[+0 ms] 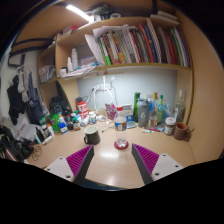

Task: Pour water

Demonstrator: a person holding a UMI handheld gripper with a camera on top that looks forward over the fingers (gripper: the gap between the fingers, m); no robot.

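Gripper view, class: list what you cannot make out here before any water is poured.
- Bottles at the desk's back: too small to read labels or see contents.
- Dark cup ahead of the hand-held gripper: inside hidden by its wall.
- Book titles on the shelf: too small.

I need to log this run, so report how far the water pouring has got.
Nothing looks done yet. The claw is open and empty above the wooden desk. The dark cup and the small dish sit just ahead of its fingers, untouched. Still left: pick a vessel from the bottles beyond, then pour.
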